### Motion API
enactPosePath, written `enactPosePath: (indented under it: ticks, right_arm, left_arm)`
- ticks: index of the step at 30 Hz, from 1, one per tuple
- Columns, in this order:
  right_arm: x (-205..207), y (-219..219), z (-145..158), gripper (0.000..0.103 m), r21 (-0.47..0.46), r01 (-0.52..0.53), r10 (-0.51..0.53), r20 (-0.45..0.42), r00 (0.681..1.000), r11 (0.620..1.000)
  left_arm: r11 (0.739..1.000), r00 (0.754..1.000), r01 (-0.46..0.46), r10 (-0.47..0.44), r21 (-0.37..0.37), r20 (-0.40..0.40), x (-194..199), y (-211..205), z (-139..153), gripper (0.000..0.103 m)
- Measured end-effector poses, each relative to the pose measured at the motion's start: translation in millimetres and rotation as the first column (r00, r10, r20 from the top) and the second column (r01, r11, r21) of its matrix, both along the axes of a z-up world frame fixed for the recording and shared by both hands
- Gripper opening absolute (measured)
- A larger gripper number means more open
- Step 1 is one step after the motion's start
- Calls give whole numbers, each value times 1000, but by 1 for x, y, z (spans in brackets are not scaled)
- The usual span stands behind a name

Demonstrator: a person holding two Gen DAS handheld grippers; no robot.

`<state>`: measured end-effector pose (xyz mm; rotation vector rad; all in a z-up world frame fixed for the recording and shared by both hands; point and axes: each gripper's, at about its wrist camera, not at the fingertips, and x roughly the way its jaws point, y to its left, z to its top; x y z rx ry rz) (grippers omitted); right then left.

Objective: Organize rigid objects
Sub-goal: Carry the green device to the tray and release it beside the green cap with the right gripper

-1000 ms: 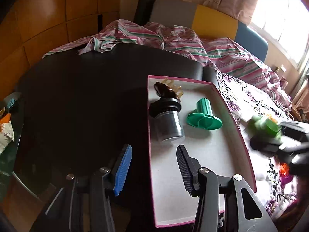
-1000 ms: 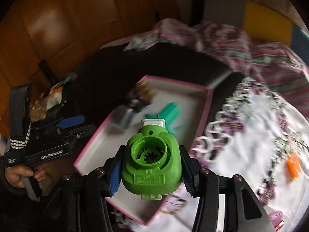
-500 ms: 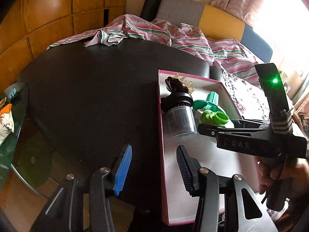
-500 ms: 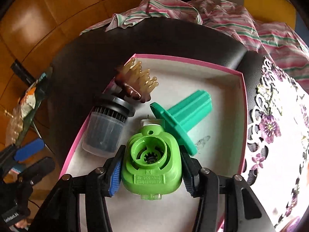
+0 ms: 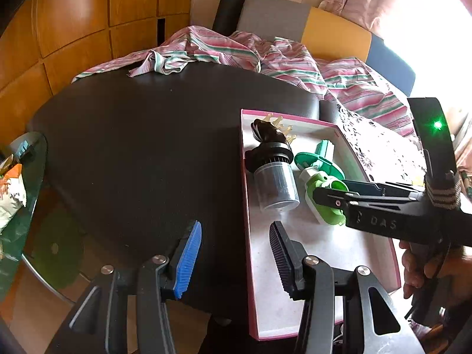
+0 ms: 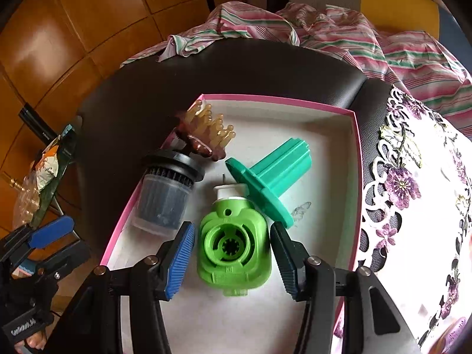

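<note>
A pink-rimmed white box (image 6: pixel 355 153) lies on the black table. In it are a brown scalp brush (image 6: pixel 206 131), a clear cup with a black filter (image 6: pixel 166 194), a teal spool (image 6: pixel 274 174) and a light green plastic part (image 6: pixel 234 243). My right gripper (image 6: pixel 233 256) is open, its fingers on either side of the green part, which rests on the box floor. In the left wrist view the green part (image 5: pixel 323 197) lies beside the right gripper's fingers (image 5: pixel 327 196). My left gripper (image 5: pixel 236 253) is open and empty over the box's left rim (image 5: pixel 244 194).
A striped cloth (image 5: pixel 236 53) lies across the far side of the black table (image 5: pixel 132 147). A white floral cloth (image 6: pixel 419 194) covers the right side. A glass side table with packets (image 5: pixel 14 183) stands at the left.
My right gripper carried the green part over the box, lowered it beside the teal spool and opened. The part now rests in the box. My left gripper stayed open.
</note>
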<state>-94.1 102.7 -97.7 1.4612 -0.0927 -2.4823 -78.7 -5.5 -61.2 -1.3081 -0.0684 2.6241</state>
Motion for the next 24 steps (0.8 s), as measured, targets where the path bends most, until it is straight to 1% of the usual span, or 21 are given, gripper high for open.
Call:
enactPosePath:
  ticks: [1, 5, 9, 12, 17, 24]
  right_arm:
    - [-6, 10, 0, 54, -1, 0, 0, -3, 1000, 1000]
    - [-8, 10, -2, 53, 27, 17, -17, -7, 1000, 999]
    - [-16, 9, -4, 53, 12, 49, -49, -19, 999, 999]
    - [-19, 8, -2, 53, 3, 45, -45, -10, 999, 999]
    - [-15, 12, 5, 53, -15, 53, -53, -14, 998, 998]
    - [-4, 18, 14, 53, 5, 66, -66, -53, 996, 998]
  left_arm:
    - [1000, 1000, 1, -1, 0, -3, 1, 0, 1, 49]
    - [1000, 1000, 4, -4, -5, -13, 3, 1, 4, 49]
    - [1000, 1000, 8, -8, -12, -24, 5, 2, 6, 49]
    - [1000, 1000, 11, -11, -14, -27, 7, 3, 7, 49]
    - [1000, 1000, 16, -16, -15, -26, 8, 4, 8, 50]
    - [999, 999, 24, -25, -25, -29, 11, 7, 9, 50]
